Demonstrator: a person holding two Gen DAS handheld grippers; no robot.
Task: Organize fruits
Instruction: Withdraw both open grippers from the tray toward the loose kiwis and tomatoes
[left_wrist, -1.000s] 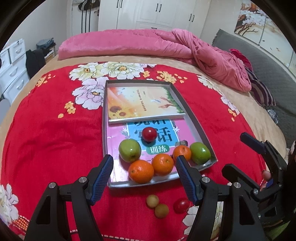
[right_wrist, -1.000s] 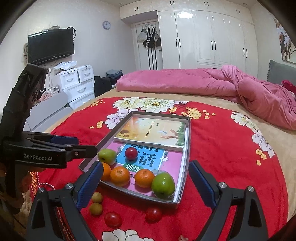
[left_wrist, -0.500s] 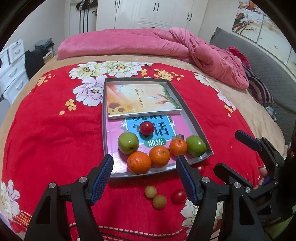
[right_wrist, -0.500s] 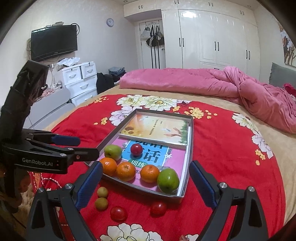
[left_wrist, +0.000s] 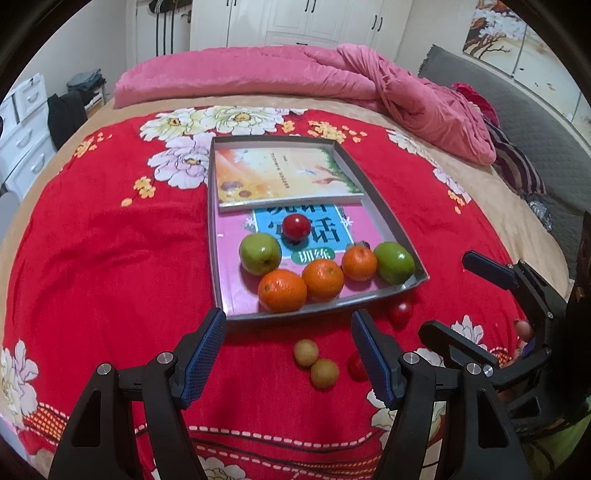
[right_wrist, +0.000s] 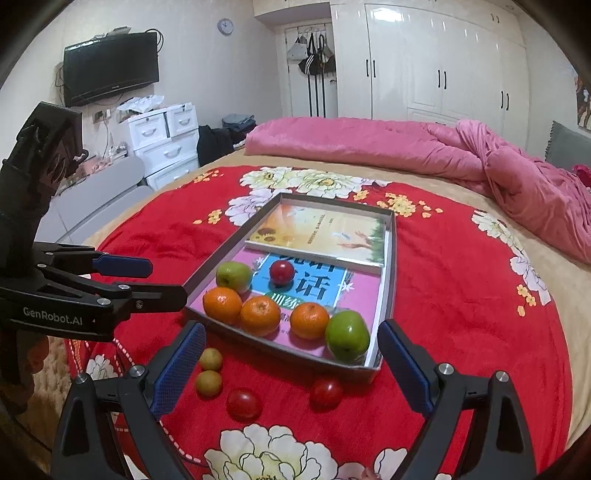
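Note:
A shallow grey tray (left_wrist: 218, 288) (right_wrist: 388, 295) lies on the red floral bedspread. At its near end sit three oranges (left_wrist: 282, 290) (right_wrist: 260, 315), two green apples (left_wrist: 260, 253) (right_wrist: 347, 340) and one red fruit (left_wrist: 296, 227) (right_wrist: 282, 272). Outside the tray, on the bedspread near its front edge, lie two small yellow-brown fruits (left_wrist: 306, 352) (right_wrist: 211, 359) and two small red fruits (left_wrist: 400, 312) (right_wrist: 243, 404). My left gripper (left_wrist: 290, 356) and right gripper (right_wrist: 291, 365) are both open and empty, hovering short of the tray's near edge over the loose fruits.
Two books (left_wrist: 280, 177) (right_wrist: 317, 232) lie in the tray's far part. A pink duvet (left_wrist: 295, 74) is heaped at the bed's far side. White drawers (right_wrist: 166, 144) stand to the left of the bed, wardrobes behind.
Both grippers have drawn back from the tray and risen a little, so the loose fruits on the bedspread show more fully. Both stay open. No fruit has moved.

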